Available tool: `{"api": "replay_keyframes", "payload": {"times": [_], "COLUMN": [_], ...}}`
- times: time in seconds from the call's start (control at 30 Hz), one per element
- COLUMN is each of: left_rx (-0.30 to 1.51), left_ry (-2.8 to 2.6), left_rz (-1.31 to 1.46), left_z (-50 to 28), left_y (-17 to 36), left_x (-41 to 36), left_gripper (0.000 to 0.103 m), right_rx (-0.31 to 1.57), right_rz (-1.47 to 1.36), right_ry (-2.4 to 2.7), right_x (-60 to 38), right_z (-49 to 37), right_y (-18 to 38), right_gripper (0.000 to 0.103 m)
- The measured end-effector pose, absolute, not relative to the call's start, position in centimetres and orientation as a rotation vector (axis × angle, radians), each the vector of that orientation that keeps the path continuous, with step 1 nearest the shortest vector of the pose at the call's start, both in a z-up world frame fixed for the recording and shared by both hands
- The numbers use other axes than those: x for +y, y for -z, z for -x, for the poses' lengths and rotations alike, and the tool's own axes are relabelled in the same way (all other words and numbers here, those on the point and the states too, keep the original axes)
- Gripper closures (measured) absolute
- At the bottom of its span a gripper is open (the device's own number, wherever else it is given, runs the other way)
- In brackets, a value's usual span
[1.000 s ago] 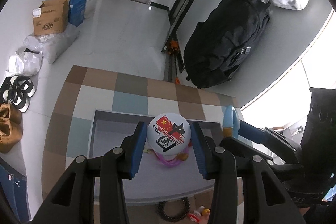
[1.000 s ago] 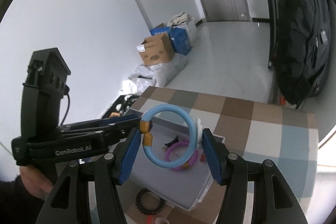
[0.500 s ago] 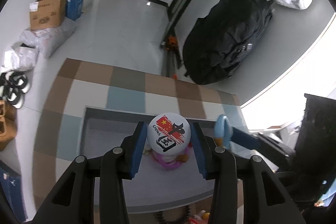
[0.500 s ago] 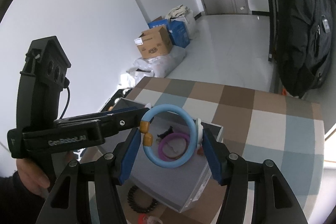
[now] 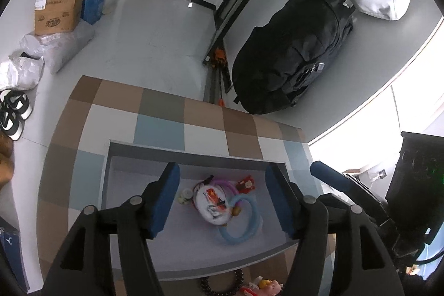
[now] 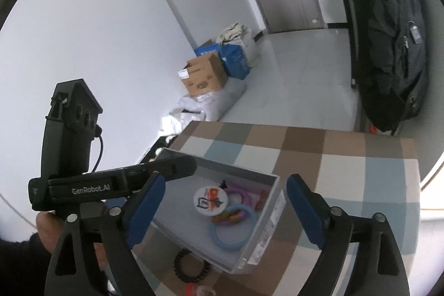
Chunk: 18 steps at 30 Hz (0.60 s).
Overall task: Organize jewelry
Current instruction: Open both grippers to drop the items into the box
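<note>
A shallow grey rectangular cardboard tray (image 5: 194, 272) is sitting on the checked cloth, holding the jewelry. A round white badge with a red and black print (image 5: 213, 204) is lying tilted inside it, leaning on a purple plastic bangle (image 5: 225, 182). A pale blue ring bracelet with amber beads (image 5: 241, 224) is lying flat, overlapping both. A black beaded bracelet (image 6: 191, 265) is resting outside, just beside the tray's near wall.

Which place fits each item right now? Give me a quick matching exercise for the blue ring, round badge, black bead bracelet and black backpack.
Items:
1. blue ring
2. round badge
3. black bead bracelet
4. black backpack

Places:
A. on the checkered cloth, outside the box
B. against the wall
C. in the grey box, nearest its front wall
D. in the box, lying over the purple ring

Pairs: 1-C, 2-D, 3-A, 4-B
</note>
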<state>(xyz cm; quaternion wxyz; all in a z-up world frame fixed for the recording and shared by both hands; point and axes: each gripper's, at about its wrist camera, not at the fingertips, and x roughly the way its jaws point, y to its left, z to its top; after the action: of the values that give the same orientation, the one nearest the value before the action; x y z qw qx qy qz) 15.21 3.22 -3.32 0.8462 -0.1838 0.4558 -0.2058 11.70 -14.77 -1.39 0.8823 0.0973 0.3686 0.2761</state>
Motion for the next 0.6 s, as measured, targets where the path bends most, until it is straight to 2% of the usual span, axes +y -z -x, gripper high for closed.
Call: {"api": "replay_keyframes", "payload": {"times": [0.17, 0.4, 0.6], "left_rx": [0.965, 0.917, 0.874], "left_ry": [0.418, 0.388, 0.360], "left_rz": [0.377, 0.349, 0.316], "left_z": [-15.0, -13.6, -11.2], "left_y": [3.5, 2.8, 1.7], "left_x": [3.3, 3.8, 4.0], "left_gripper": [0.044, 0.044, 0.044], "right_rx": [0.781, 0.759, 0.758], "right_rz": [-0.223, -0.220, -0.247], "right_ry": [-0.555, -0.537, -0.511], "right_x": [-15.4, -16.4, -17.5], "right_z": [-11.4, -9.8, -8.1], "right_y": [1.5, 0.9, 1.0], "right_gripper": [0.009, 0.000, 0.000]}}
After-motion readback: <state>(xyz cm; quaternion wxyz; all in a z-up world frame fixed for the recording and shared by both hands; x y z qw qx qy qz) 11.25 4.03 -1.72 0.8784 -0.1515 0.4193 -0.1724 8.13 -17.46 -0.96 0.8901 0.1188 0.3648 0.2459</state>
